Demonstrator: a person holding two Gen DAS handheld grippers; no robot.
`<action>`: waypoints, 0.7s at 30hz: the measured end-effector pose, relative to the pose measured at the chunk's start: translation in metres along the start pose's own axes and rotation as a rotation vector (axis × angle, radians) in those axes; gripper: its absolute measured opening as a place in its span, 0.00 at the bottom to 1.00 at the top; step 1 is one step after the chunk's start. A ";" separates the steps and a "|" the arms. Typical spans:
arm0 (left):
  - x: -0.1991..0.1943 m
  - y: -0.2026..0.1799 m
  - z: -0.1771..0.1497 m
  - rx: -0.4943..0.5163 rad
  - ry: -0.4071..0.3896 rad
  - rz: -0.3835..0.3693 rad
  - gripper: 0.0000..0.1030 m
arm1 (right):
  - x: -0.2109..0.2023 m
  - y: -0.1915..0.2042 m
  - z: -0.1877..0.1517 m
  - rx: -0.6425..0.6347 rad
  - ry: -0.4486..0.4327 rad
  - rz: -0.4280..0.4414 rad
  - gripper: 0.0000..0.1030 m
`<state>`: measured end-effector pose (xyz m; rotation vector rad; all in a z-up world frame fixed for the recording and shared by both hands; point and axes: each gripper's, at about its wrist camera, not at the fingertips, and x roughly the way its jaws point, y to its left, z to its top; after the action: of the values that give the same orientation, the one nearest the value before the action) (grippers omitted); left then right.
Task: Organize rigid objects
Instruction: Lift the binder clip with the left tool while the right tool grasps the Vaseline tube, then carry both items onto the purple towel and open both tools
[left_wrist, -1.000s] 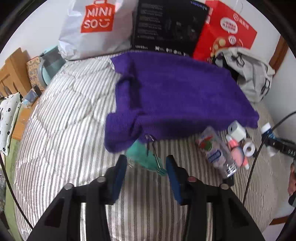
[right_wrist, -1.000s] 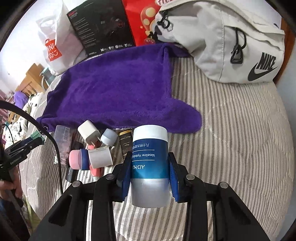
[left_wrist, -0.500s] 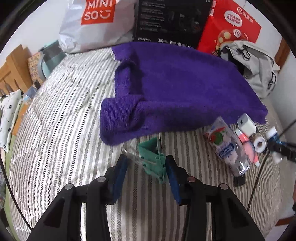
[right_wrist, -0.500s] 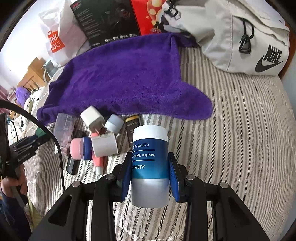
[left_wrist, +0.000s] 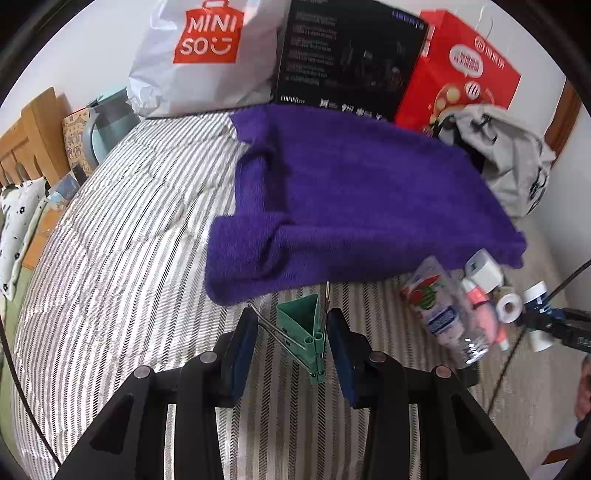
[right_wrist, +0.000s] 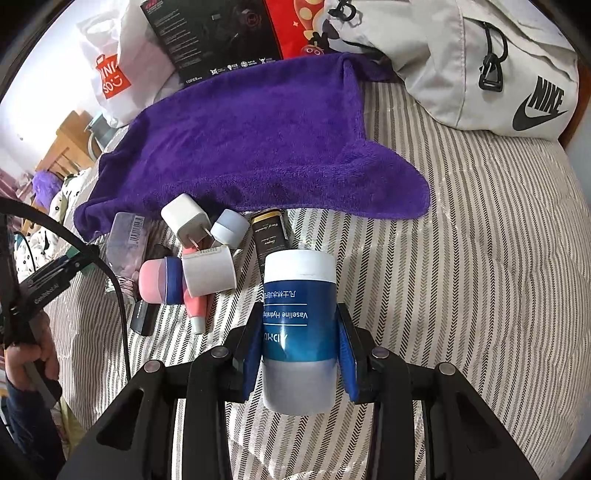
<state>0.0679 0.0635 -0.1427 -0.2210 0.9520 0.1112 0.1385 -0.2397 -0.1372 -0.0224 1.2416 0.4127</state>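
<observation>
The purple towel (left_wrist: 354, 206) spreads over the striped bed (left_wrist: 122, 229), and everything here sits in relation to it. Along its near edge toward the right lies the clutter of small rigid things: a clear bottle (left_wrist: 441, 314), a white charger plug (right_wrist: 186, 219), a pink-and-blue stick (right_wrist: 160, 280) and a dark gold-capped tube (right_wrist: 269, 236), all touching or just beside one another.

The right gripper (right_wrist: 299, 350) pinches a blue Vaseline jar (right_wrist: 299, 321) by its middle, held just short of the towel's near edge, beside that clutter. The grip looks square, so carrying it level and setting it base-down on the flat of the towel should serve.

The left gripper (left_wrist: 291, 343) hovers before the towel's folded near corner, its pads closing on a green binder clip (left_wrist: 303, 325). One wire handle splays toward the left pad, so the hold is probably uneven; squeezing the clip's body rather than the wires would likely keep it from twisting.
</observation>
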 end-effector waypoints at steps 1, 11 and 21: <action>-0.002 0.001 0.001 -0.005 0.000 -0.016 0.36 | 0.000 -0.001 0.000 0.002 0.002 -0.001 0.35; -0.026 -0.010 0.009 0.017 -0.037 -0.077 0.36 | -0.006 -0.003 0.000 0.006 -0.009 0.011 0.35; -0.040 -0.020 0.024 0.042 -0.074 -0.091 0.36 | -0.024 -0.001 0.015 0.001 -0.053 0.022 0.35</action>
<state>0.0681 0.0502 -0.0936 -0.2198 0.8680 0.0152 0.1459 -0.2443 -0.1100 0.0026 1.1908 0.4292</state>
